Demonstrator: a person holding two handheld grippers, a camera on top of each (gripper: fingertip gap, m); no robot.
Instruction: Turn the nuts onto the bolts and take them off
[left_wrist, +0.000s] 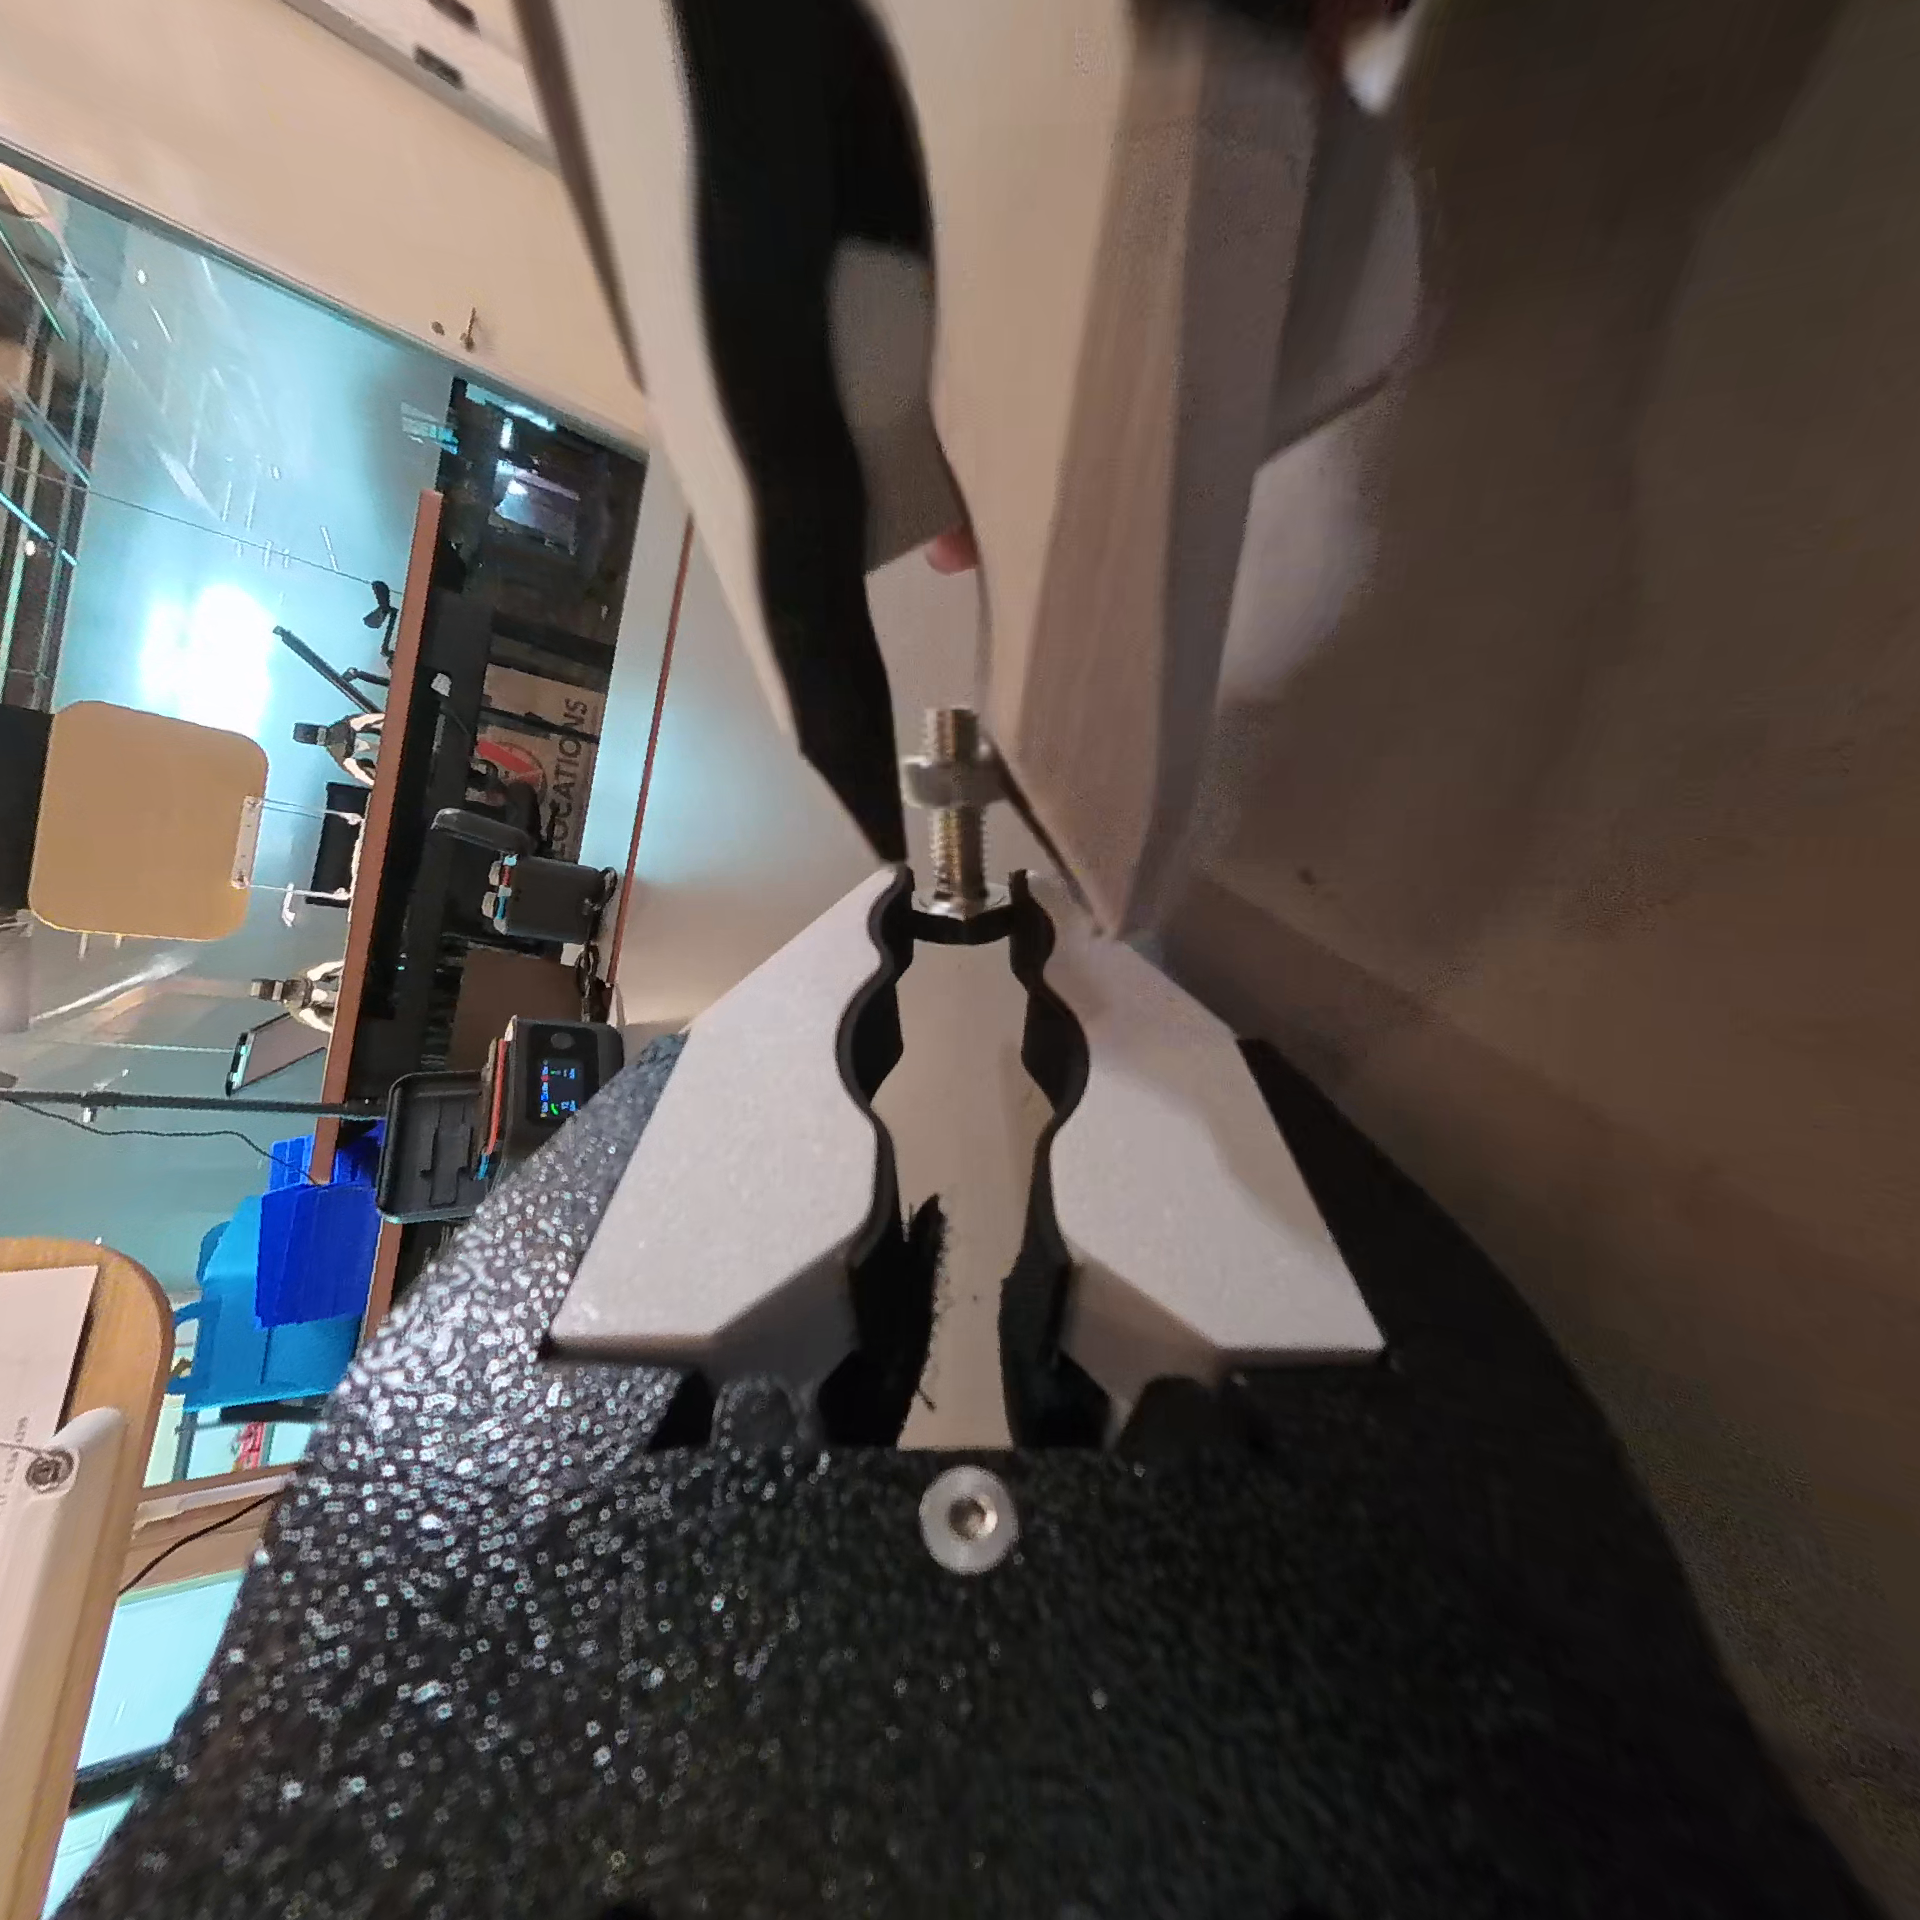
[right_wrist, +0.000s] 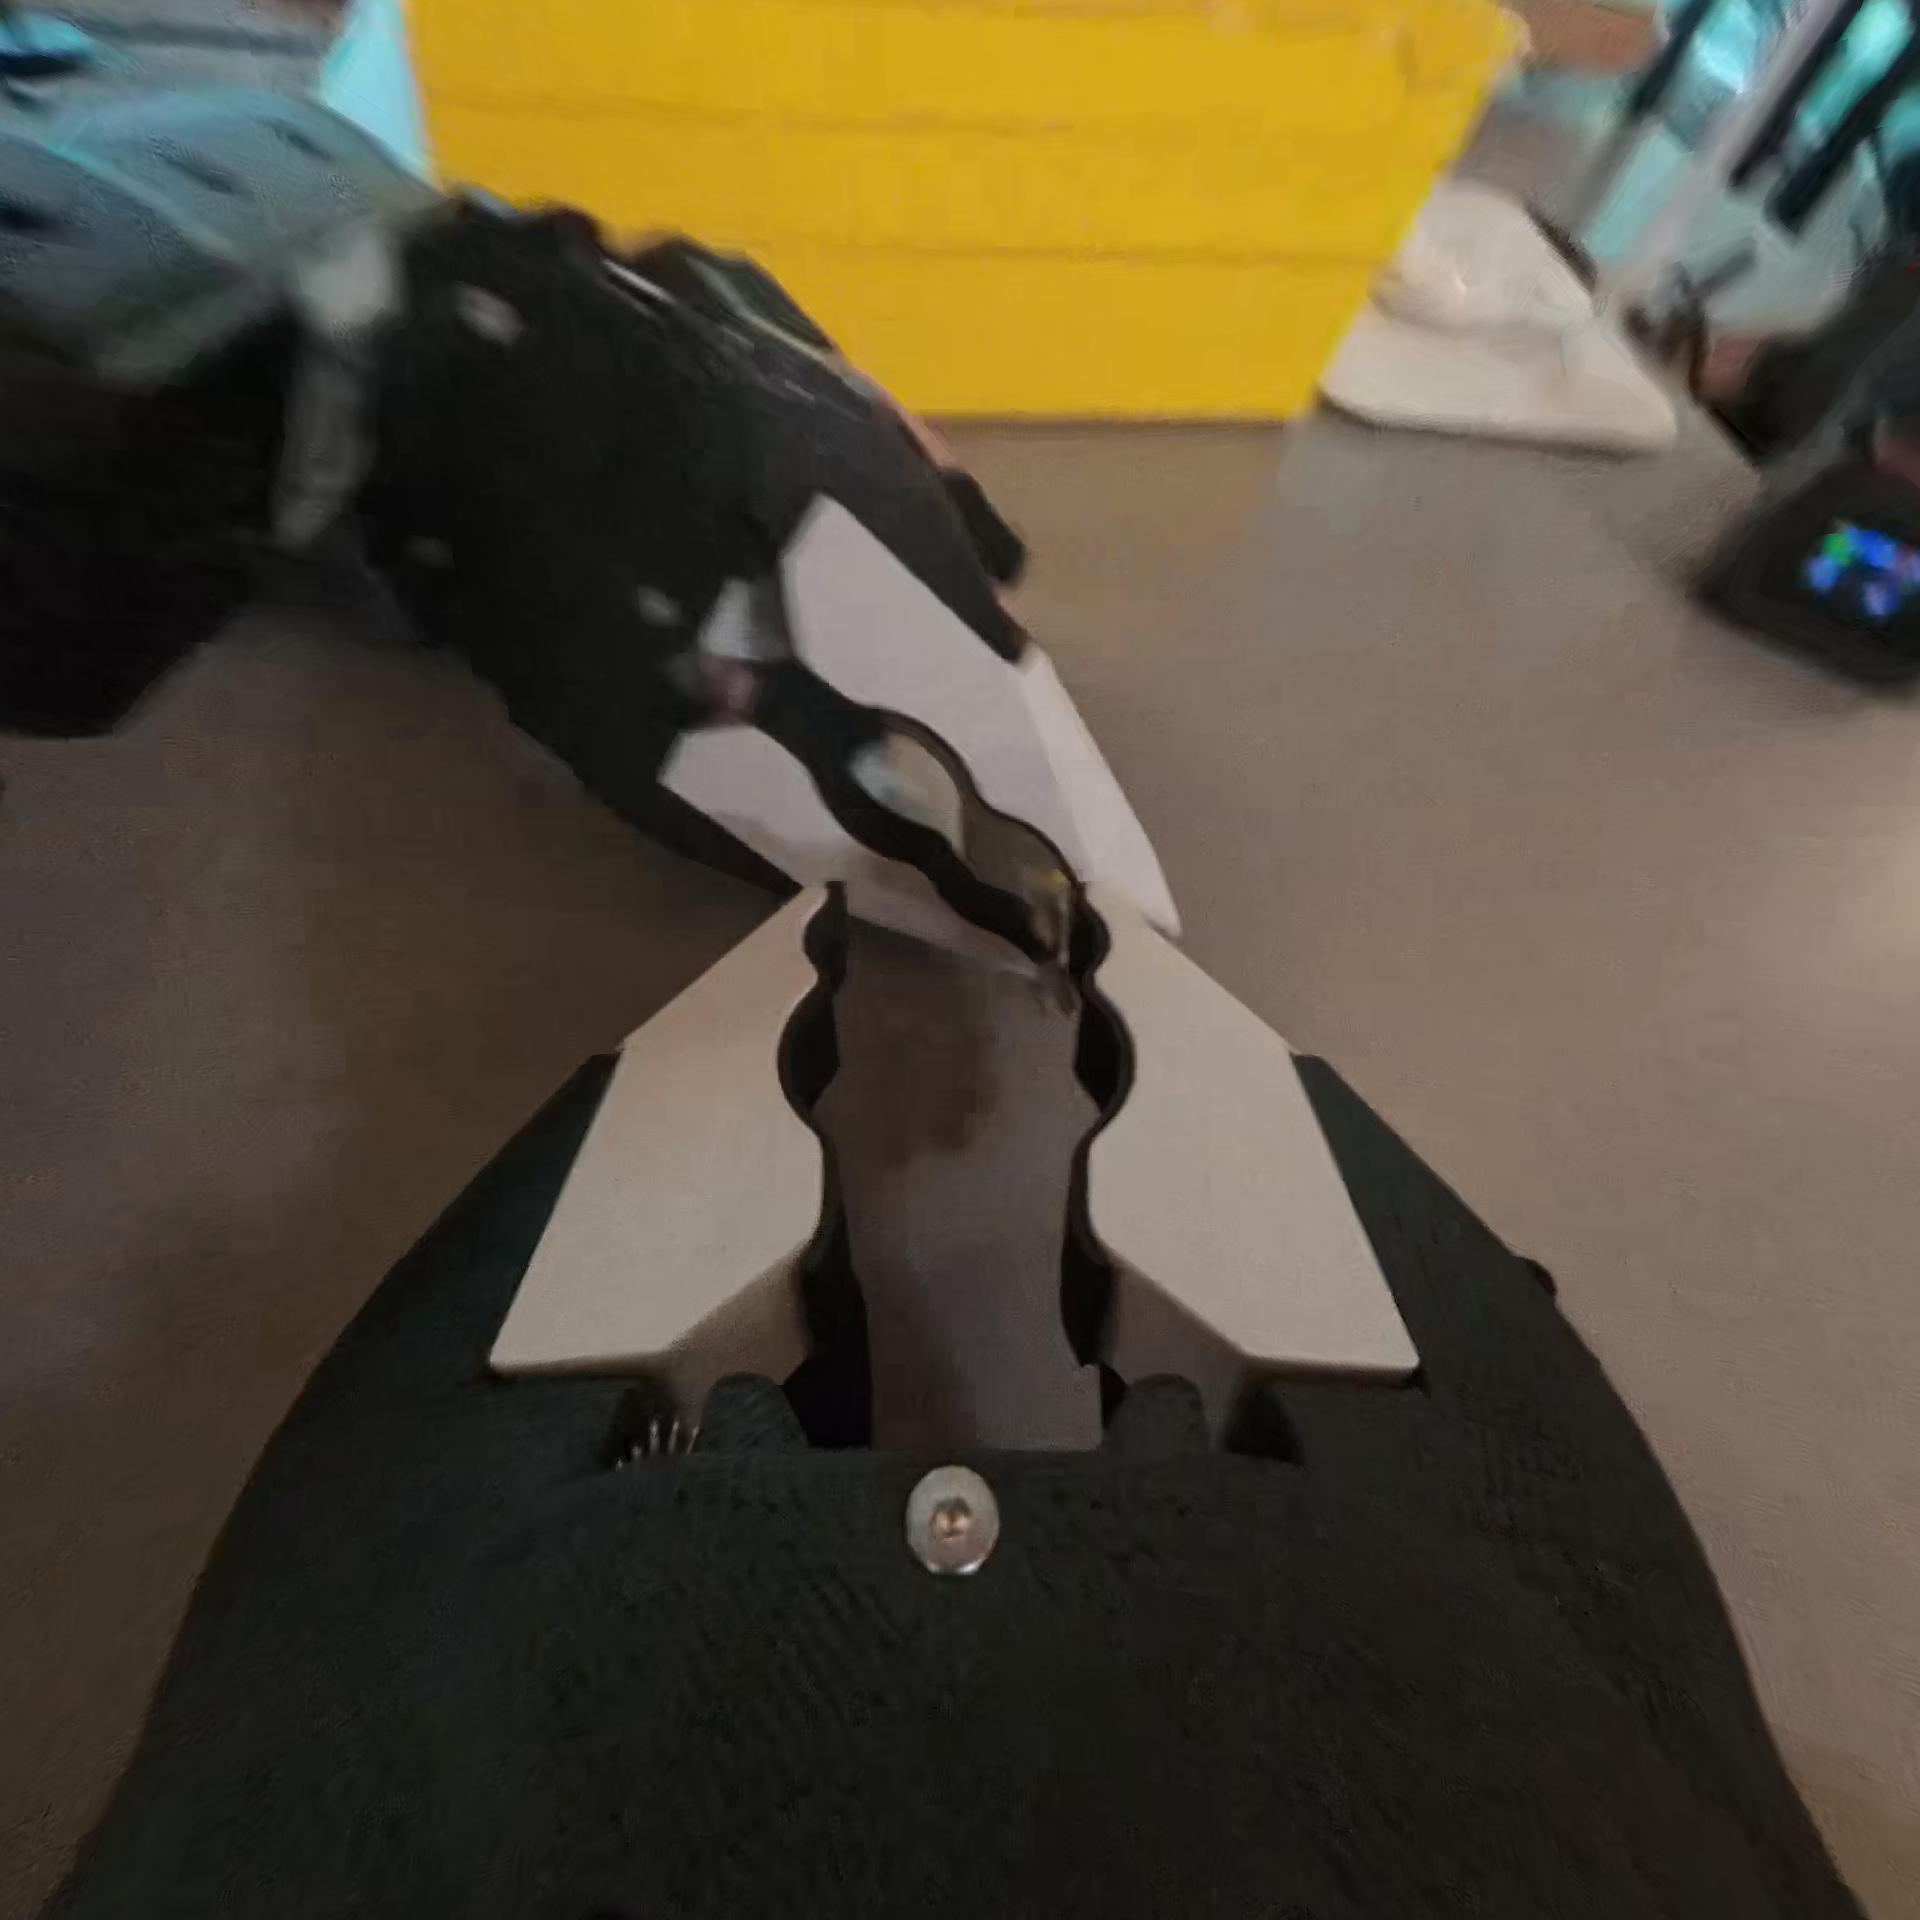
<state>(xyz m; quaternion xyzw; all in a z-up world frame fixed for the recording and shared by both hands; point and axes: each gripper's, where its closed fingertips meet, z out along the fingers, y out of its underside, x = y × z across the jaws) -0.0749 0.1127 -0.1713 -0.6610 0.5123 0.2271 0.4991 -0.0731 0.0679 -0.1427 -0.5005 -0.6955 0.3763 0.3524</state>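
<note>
In the left wrist view my left gripper (left_wrist: 961, 904) is shut on the head of a silver bolt (left_wrist: 958, 857). The threaded shaft points away from me, with a silver nut (left_wrist: 940, 779) partway along it. The right gripper's fingers (left_wrist: 821, 436) come in from above and stand on either side of the nut. In the blurred right wrist view my right gripper (right_wrist: 961, 925) shows a wide gap between its fingertips. The left gripper (right_wrist: 1039, 904) meets it from the upper left, and the bolt (right_wrist: 1049, 920) shows only as a small glint by the right fingertip.
The grey table (right_wrist: 1455, 935) lies under both grippers. A yellow bin (right_wrist: 914, 208) stands at the back with a white cloth (right_wrist: 1475, 343) beside it. A black device with a lit screen (right_wrist: 1849, 561) sits at the right. Blue bins (left_wrist: 291, 1278) are stacked beyond the table.
</note>
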